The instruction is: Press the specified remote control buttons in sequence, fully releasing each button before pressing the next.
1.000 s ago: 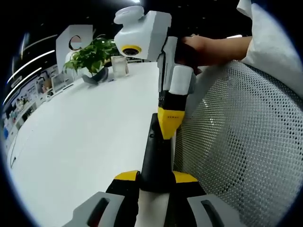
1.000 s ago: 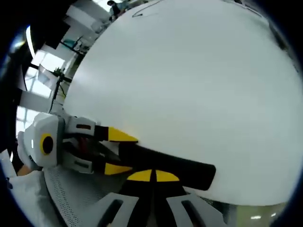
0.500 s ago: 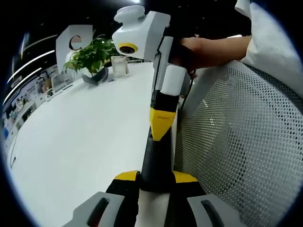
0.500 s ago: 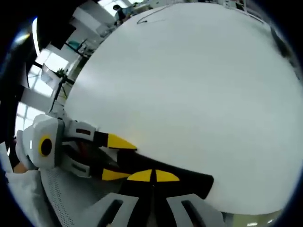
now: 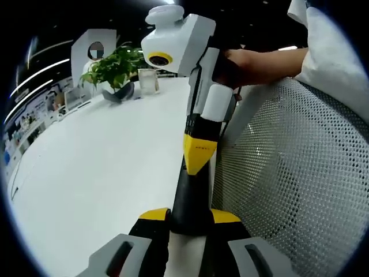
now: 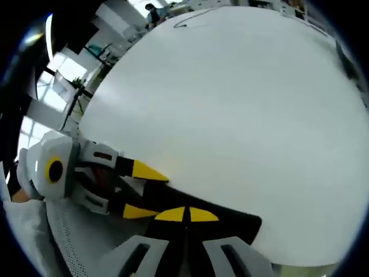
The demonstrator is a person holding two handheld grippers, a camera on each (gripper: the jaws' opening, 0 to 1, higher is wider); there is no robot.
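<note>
Remote: we clamp the black remote control [image 5: 190, 193] in our left gripper [image 5: 187, 222] at the white table [image 5: 92, 173] edge.
Right gripper [image 6: 185, 214]: jaws pressed together, tip on the remote.
Tip: we press straight, then lift fully clear.

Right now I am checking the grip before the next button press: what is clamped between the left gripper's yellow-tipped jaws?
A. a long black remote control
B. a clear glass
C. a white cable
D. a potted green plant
A: in the left gripper view the left gripper has its jaws closed on the near end of the long black remote control, at the white table edge.
</note>
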